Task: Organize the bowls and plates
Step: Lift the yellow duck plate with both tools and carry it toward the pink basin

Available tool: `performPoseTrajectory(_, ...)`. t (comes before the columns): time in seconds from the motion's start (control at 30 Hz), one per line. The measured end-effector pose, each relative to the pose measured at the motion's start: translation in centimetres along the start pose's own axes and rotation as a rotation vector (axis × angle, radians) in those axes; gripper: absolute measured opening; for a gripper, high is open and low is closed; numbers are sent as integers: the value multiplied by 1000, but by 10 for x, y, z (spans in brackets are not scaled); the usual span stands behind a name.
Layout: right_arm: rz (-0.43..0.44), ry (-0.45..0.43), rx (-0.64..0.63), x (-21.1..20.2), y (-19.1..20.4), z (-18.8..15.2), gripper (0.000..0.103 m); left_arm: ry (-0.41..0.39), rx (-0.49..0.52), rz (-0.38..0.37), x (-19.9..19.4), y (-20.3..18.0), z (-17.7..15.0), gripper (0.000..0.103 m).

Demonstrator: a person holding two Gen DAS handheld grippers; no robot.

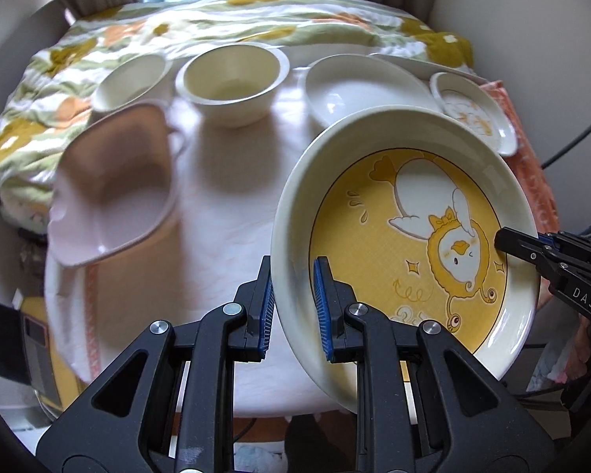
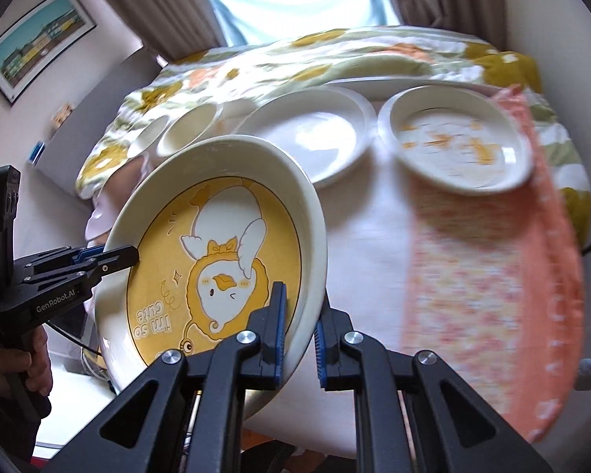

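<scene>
Left gripper (image 1: pixel 293 307) clamped on yellow duck plate (image 1: pixel 406 244) near rim; right gripper (image 2: pixel 301 323) pinching opposite rim; plate tilted above table (image 1: pixel 224 197).

Count here: two round bowls (image 1: pixel 232 82), one pink square dish (image 1: pixel 110 193), maybe four plates (image 1: pixel 364 90), blurry though.

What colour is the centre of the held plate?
Yellow, with a white cartoon duck, on the plate; left wrist view shows it best.

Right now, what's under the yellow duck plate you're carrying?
Beneath the tilted yellow duck plate, held by the left hand-held gripper and right hand-held gripper, only the white tablecloth shows. Whatever lies directly below it is covered.
</scene>
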State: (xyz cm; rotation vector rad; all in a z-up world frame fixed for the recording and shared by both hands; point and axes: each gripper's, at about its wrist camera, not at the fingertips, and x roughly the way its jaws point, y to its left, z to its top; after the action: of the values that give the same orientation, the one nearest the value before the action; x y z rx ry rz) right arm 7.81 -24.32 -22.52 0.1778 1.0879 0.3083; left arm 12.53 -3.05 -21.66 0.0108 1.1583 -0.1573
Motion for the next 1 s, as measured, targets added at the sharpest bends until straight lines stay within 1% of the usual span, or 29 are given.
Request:
performPoseTrajectory(0.1, 19, 27, -19, 24, 25, -1, 12, 16, -23, 22, 9, 30, -10, 17)
performPoseTrajectory(0.2, 24, 47, -31, 47, 49, -5, 12, 34, -46, 23, 24, 52, -17, 17)
performPoseTrajectory(0.37, 13, 72, -36, 76, 63, -9, 12, 47, -55, 8, 44, 78, -32, 17)
performPoseTrajectory(0.57, -2, 71, -35, 89, 64, -9, 12, 35, -45, -12, 53, 86, -35, 17)
performPoseTrajectory(0.67, -5, 82, -43, 90, 65, -8, 13, 30, -33, -10, 54, 81, -31, 17)
performPoseTrajectory(0.77, -2, 102, -27, 94, 62, -10, 14, 28, -30, -13, 54, 79, -33, 17)
performPoseTrajectory(0.9, -9, 106, -2, 94, 61, -10, 14, 25, -35, -9, 53, 77, -33, 17)
performPoseTrajectory(0.93, -13, 107, -1, 94, 62, -10, 15, 25, -35, -6, 53, 77, -33, 20)
performPoseTrajectory(1.0, -17, 110, 2, 95, 63, -9, 15, 25, -26, -1, 53, 75, -34, 21)
